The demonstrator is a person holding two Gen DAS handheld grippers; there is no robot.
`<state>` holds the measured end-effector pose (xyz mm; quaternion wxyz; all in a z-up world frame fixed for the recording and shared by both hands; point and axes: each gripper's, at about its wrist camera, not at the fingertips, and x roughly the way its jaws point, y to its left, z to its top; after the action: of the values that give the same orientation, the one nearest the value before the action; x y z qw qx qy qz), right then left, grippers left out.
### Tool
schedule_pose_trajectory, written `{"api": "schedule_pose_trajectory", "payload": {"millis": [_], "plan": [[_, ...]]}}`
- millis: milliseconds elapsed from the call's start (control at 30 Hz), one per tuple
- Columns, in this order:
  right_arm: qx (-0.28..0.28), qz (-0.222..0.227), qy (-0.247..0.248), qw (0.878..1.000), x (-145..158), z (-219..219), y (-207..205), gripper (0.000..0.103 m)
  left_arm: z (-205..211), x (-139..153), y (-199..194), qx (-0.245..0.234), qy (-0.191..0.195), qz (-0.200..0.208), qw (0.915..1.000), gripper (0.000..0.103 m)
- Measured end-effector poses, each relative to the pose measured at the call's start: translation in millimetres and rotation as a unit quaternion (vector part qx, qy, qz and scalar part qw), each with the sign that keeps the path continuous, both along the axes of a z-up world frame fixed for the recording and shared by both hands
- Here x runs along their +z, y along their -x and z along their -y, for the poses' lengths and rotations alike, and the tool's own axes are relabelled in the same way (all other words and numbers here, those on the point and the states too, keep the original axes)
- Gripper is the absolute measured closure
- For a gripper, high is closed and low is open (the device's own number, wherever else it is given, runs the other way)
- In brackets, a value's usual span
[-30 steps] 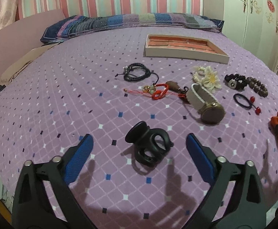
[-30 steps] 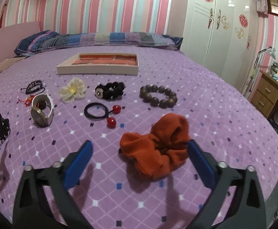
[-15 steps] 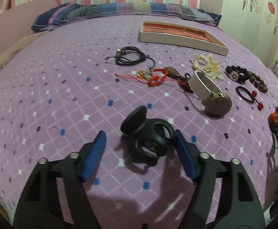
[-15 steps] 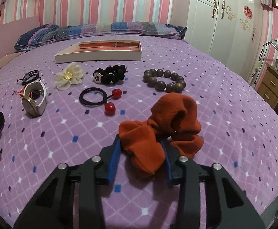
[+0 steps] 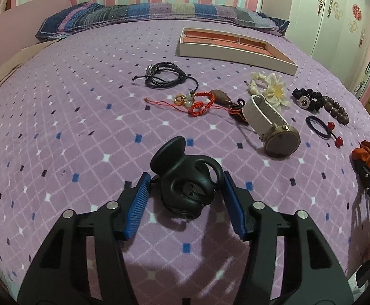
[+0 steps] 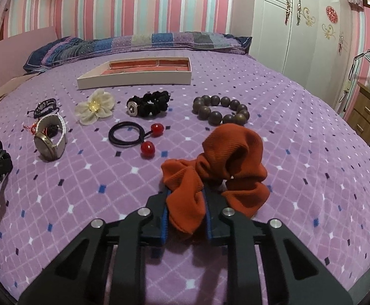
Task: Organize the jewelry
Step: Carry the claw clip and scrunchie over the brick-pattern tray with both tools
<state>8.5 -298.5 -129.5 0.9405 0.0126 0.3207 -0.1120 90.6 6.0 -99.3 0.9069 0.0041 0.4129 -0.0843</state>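
Having narrowed within the last second, both grips are being secured: black hair claw [image 5: 186,185] in left gripper [image 5: 185,203], orange scrunchie [image 6: 215,167] in right gripper [image 6: 186,213], well short of tray [image 6: 134,81].

We see both views lit dimly and warmly from above and behind, so the left gripper [image 5: 186,181] and right gripper [image 6: 186,198] throw soft, broken shadows forward onto the purple bedspread [image 5: 83,127]. The wardrobe doors [image 6: 299,20] carry mild glare. Fisheye distortion bends the bed's edges, the corners vignette to black, and focus is fairly sharp throughout.
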Motion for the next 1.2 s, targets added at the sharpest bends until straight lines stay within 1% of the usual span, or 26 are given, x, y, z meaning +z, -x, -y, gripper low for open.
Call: {"api": "schedule_pose_trajectory", "payload": {"millis": [67,267,400,567,667,733,833,900,967,1067,1133,1200], "plan": [[0.005,0.007,0.002,1.000,5.4,-0.9,-1.0,0.082,1.2,3.5,-0.6,0.000,-0.002,0.005,1.0000,0.048],[0.019,0.027,0.000,0.999,24.4,-0.1,-15.5,0.082,5.4,27.8,-11.5,-0.004,-0.004,0.030,0.9995,0.048],[0.028,0.031,-0.007,0.999,33.3,1.9,-34.2,0.082,11.0,42.8,-32.7,-0.012,0.006,0.036,0.9993,0.048],[0.036,0.040,-0.014,0.998,46.2,3.9,-63.1,0.082,20.1,53.3,-62.6,-0.011,0.004,0.041,0.9991,0.048],[0.047,0.045,-0.023,0.998,57.7,6.4,-90.6,0.082,23.5,60.4,-82.0,-0.012,0.007,0.044,0.9989,0.048],[0.054,0.047,-0.033,0.997,64.5,7.8,-108.7,0.082,26.5,69.9,-100.9,-0.012,0.009,0.052,0.9985,0.048],[0.064,0.049,-0.033,0.996,74.6,8.9,-141.1,0.082,33.3,82.8,-128.7,-0.019,0.012,0.063,0.9978,0.048],[0.070,0.047,-0.032,0.996,80.7,10.5,-170.5,0.082,39.6,89.8,-153.9,-0.026,0.015,0.065,0.9974,0.048],[0.073,0.045,-0.044,0.995,85.1,15.4,-202.0,0.082,46.8,94.4,-177.2,-0.030,0.015,0.067,0.9972,0.048],[0.081,0.044,-0.065,0.994,90.3,23.6,-245.4,0.082,60.7,97.0,-220.7,-0.035,0.006,0.069,0.9970,0.048],[0.080,0.042,-0.057,0.994,91.0,25.9,-272.8,0.082,66.1,96.9,-250.0,-0.041,0.011,0.065,0.9970,0.047],[0.081,0.031,-0.051,0.995,88.7,28.1,-304.5,0.082,72.9,96.0,-286.7,-0.039,0.013,0.057,0.9975,0.047]]}}
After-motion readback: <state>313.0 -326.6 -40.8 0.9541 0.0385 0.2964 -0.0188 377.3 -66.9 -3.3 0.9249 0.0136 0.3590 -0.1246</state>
